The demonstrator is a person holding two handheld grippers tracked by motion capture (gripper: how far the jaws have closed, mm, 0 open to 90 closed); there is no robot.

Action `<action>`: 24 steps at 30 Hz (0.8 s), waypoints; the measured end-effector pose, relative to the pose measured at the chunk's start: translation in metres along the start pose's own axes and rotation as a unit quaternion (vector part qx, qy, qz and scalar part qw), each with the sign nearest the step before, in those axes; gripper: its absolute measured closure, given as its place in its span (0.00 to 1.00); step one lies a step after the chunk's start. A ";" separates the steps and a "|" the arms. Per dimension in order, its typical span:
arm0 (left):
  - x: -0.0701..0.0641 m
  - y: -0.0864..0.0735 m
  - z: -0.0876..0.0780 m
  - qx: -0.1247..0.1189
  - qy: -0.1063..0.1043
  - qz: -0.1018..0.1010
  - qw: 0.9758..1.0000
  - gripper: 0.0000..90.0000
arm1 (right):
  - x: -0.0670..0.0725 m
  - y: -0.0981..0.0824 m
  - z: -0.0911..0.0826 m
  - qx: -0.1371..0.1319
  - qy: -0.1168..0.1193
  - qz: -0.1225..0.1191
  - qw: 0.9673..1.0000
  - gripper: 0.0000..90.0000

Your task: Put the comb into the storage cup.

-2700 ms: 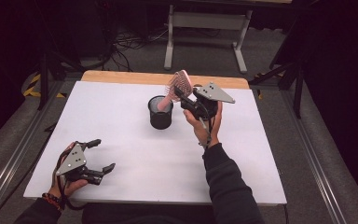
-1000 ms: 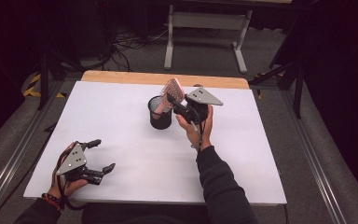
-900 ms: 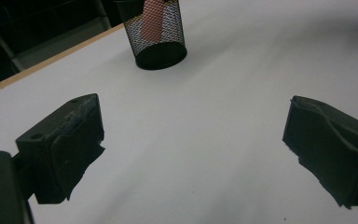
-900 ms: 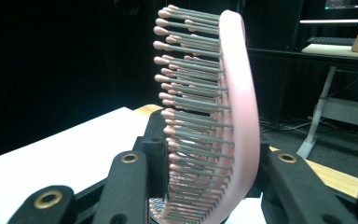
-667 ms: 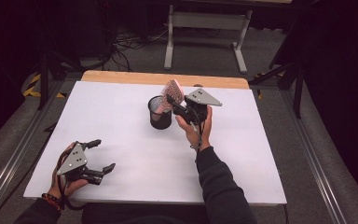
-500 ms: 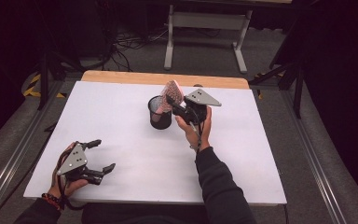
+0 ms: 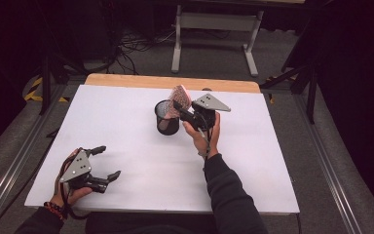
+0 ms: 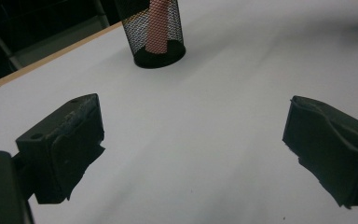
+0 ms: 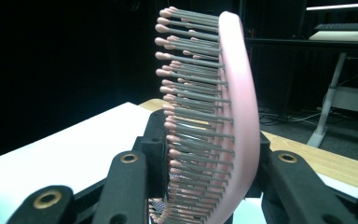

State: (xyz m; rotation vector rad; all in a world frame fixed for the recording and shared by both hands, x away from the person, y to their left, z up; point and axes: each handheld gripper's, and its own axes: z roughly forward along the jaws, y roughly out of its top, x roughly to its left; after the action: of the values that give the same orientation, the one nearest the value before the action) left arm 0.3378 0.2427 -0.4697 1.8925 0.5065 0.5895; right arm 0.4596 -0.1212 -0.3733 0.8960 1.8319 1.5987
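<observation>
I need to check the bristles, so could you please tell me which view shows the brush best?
The right gripper view: the brush is close, side-on, every bristle distinct. The high view shows it small above the cup; the left gripper view shows its pink handle through the mesh.

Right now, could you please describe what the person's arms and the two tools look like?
Both tools are black, two-jawed, with brass-coloured pivot rivets. The left tool and the right tool each carry a grey three-cornered plate on top. Both sleeves are dark, and a red and black beaded bracelet sits at the left wrist.
</observation>
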 end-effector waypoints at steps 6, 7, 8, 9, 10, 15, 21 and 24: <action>0.000 0.000 0.000 -0.001 0.000 -0.001 1.000 0.07 | -0.001 -0.004 0.002 0.007 0.001 0.007 1.000 0.70; 0.000 0.000 0.000 -0.001 0.000 -0.001 1.000 0.07 | -0.001 -0.004 0.002 0.005 0.001 0.009 1.000 0.70; 0.000 0.000 0.000 0.000 0.001 -0.001 1.000 0.07 | -0.001 -0.004 0.002 0.005 0.003 0.010 1.000 0.70; 0.000 0.000 0.000 0.001 0.000 -0.001 1.000 0.07 | -0.001 -0.004 0.003 0.005 0.004 0.009 1.000 0.70; 0.000 0.000 0.000 0.001 0.000 -0.002 1.000 0.07 | -0.001 -0.004 0.003 0.007 0.005 0.009 1.000 0.70; 0.000 0.000 0.000 0.001 0.000 -0.002 1.000 0.07 | -0.002 -0.005 0.004 0.008 0.004 0.014 1.000 0.69; 0.001 0.000 0.000 0.001 0.000 -0.003 1.000 0.07 | -0.005 -0.008 0.002 0.006 0.005 0.023 1.000 0.67; 0.001 0.000 0.000 0.002 0.000 -0.003 1.000 0.07 | -0.006 -0.012 0.002 0.013 -0.002 0.020 1.000 0.66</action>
State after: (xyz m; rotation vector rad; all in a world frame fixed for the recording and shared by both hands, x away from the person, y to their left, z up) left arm 0.3382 0.2431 -0.4694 1.8948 0.5134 0.5840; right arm 0.4636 -0.1253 -0.3852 0.9514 1.8469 1.5992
